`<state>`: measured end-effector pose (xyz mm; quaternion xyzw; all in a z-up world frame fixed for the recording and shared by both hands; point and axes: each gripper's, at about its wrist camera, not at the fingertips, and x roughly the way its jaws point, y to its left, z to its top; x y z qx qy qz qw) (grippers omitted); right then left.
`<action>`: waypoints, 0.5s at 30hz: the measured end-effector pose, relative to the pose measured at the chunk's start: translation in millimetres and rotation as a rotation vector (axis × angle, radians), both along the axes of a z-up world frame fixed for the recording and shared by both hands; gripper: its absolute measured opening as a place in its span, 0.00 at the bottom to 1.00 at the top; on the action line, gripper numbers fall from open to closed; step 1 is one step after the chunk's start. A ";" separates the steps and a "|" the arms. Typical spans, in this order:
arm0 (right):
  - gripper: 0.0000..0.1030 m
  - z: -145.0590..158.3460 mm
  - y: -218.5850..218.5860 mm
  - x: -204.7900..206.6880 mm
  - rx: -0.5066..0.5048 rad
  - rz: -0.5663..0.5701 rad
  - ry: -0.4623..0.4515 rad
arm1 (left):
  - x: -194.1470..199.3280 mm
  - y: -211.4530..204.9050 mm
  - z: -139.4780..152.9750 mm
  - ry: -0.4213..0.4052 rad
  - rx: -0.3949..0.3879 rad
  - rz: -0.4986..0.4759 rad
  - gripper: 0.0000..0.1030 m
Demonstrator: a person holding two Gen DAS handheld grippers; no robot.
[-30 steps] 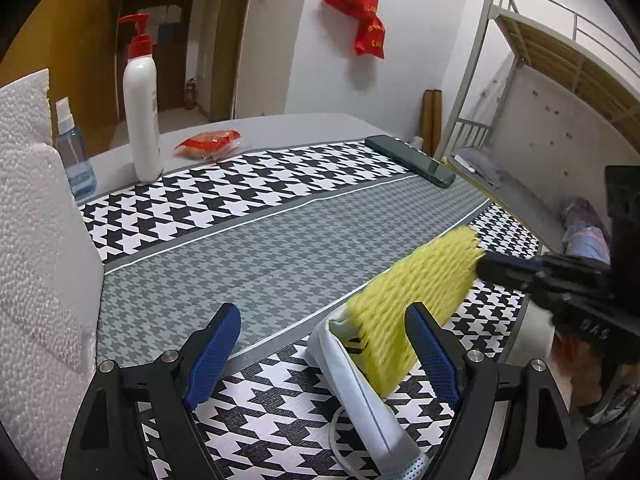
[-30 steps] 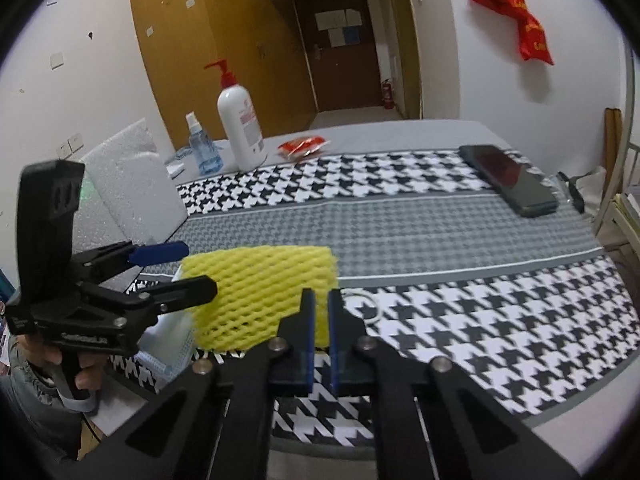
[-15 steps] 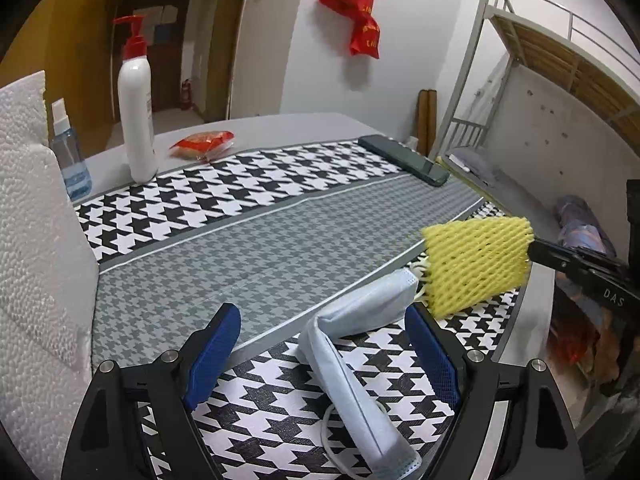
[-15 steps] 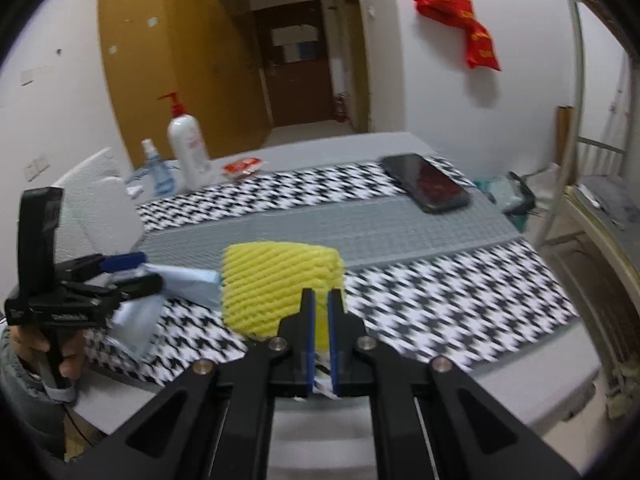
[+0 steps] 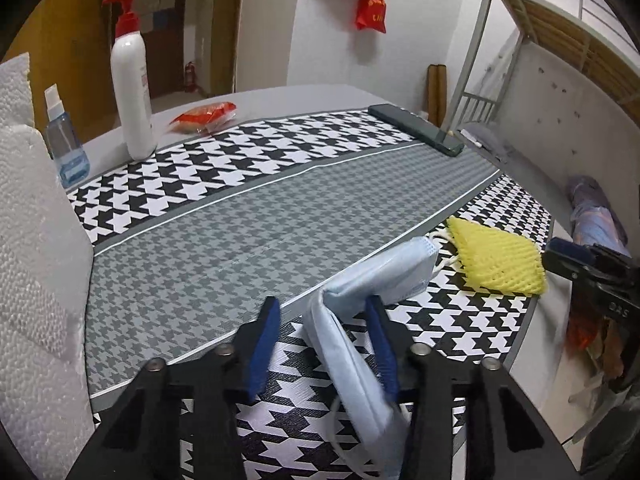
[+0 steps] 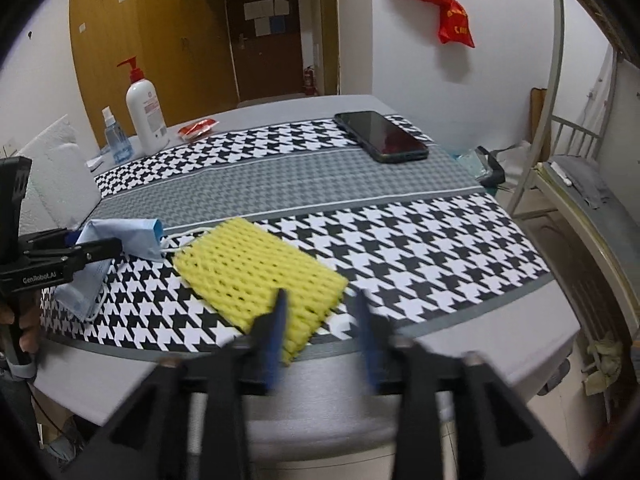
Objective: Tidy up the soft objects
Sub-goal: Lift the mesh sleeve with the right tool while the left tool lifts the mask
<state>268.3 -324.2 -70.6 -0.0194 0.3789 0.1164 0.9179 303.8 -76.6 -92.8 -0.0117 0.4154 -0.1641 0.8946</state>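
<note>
Foam net [image 6: 256, 272] lies flat at the counter's [image 6: 460, 344] near edge, overhanging slightly; your right gripper [image 6: 320, 320] has its jaws spread. Left gripper [image 5: 324, 332], jaws apart around the folded mask [image 5: 376, 276], could drag an ear loop under the net and tip it off.

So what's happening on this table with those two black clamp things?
A person is tidying soft items with a handheld gripper in each hand. The right gripper is open, and the yellow foam net lies flat on the houndstooth cloth near the table's edge. The left gripper is open around the folded blue face mask, not yet clamped on it. The mask sits right beside the net.
</note>
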 end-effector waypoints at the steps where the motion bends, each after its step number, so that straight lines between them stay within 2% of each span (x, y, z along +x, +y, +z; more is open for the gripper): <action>1: 0.59 0.6 -1.0 -0.9 0.002 -0.002 -0.007 | 1.0 0.7 -0.7 0.004 -0.001 0.003 0.35; 3: 0.63 1.6 -1.7 -2.5 -0.005 -0.010 -0.018 | 2.4 1.8 -2.4 0.012 -0.003 0.004 0.23; 6: 0.63 2.6 1.3 -5.1 -0.021 0.016 -0.027 | 2.8 2.9 -2.6 0.012 -0.009 -0.001 0.17; 15: 0.66 -6.2 33.2 16.3 -0.029 0.128 0.007 | 1.6 2.8 -2.4 0.013 -0.006 0.004 0.16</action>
